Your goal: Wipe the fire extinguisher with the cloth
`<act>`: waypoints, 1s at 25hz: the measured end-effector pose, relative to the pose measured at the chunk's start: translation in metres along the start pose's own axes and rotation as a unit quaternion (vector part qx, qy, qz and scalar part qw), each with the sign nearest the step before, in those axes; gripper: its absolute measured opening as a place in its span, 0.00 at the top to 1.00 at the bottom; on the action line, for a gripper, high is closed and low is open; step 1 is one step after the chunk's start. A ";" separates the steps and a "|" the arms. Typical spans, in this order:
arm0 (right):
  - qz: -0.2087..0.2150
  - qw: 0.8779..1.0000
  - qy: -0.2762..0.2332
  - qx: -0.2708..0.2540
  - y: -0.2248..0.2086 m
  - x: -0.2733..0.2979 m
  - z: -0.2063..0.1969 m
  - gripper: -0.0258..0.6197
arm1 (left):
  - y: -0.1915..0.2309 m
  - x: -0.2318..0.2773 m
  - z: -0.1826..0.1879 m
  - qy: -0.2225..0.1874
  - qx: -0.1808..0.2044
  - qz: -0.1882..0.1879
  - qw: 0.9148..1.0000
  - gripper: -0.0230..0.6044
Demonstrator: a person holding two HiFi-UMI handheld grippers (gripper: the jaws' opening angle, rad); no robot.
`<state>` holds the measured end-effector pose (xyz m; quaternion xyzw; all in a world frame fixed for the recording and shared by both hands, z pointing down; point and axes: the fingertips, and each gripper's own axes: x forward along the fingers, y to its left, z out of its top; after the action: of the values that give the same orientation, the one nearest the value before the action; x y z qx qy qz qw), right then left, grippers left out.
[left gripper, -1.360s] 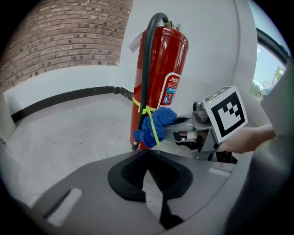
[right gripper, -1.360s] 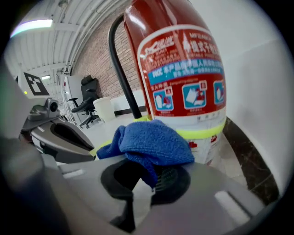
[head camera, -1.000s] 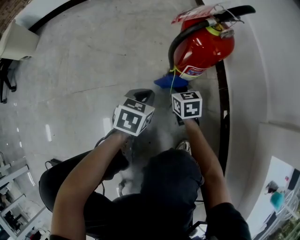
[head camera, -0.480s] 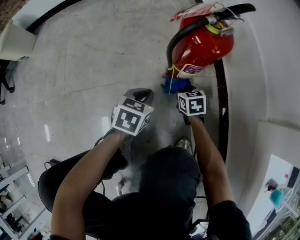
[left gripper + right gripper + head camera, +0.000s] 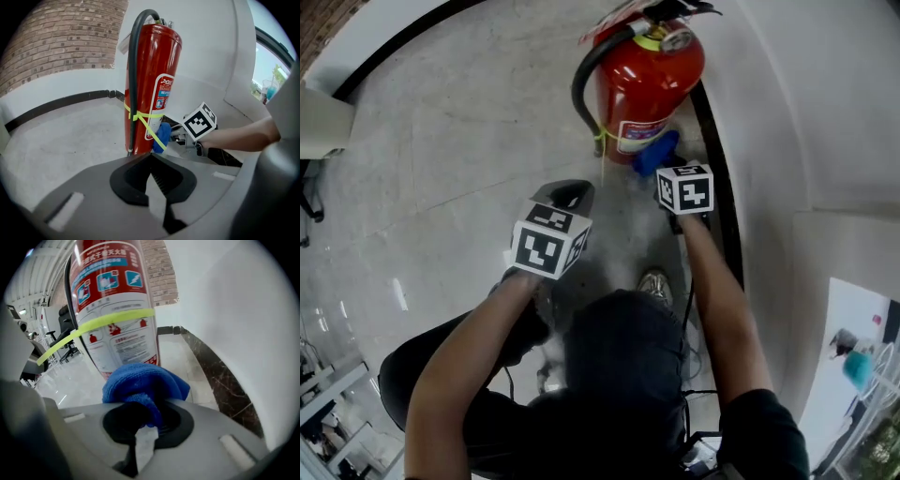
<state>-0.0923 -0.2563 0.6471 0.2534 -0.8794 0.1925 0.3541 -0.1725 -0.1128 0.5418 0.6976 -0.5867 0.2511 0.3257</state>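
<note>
Right gripper (image 5: 145, 425) is clamped on the blue cloth (image 5: 140, 383). The bunched wad sticks out past my jaws, low on the label side of the red fire extinguisher (image 5: 642, 89), and looks to be touching it. Extinguisher stands upright on the grey floor (image 5: 441, 141), just beside the dark baseboard (image 5: 719, 169). Left gripper (image 5: 152, 171) has jaws together with nothing in them, near the extinguisher's base but apart from it. Yellow-green strap (image 5: 140, 116) ties the black hose (image 5: 132, 70) to the cylinder.

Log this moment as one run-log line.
phase: wiping | right gripper: shut on blue microfibre cloth, at lower body of red cylindrical fire extinguisher | left gripper: shut, empty
</note>
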 end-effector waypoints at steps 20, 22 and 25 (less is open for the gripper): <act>0.054 0.985 -0.161 -0.041 -0.043 -0.017 0.153 0.91 | -0.003 0.006 0.057 0.004 0.054 0.008 0.999 0.95; 0.053 0.981 -0.182 -0.050 -0.038 -0.035 0.172 0.91 | -0.004 0.000 0.061 0.005 0.066 0.008 0.998 0.95; 0.041 0.973 -0.214 -0.077 -0.031 -0.067 0.203 0.91 | -0.006 -0.010 0.068 0.011 0.100 0.011 0.995 0.95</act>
<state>-0.1389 -0.3658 0.4668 0.2244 -0.9565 0.0804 0.1683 -0.1710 -0.1564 0.4888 0.7173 -0.5630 0.3192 0.2579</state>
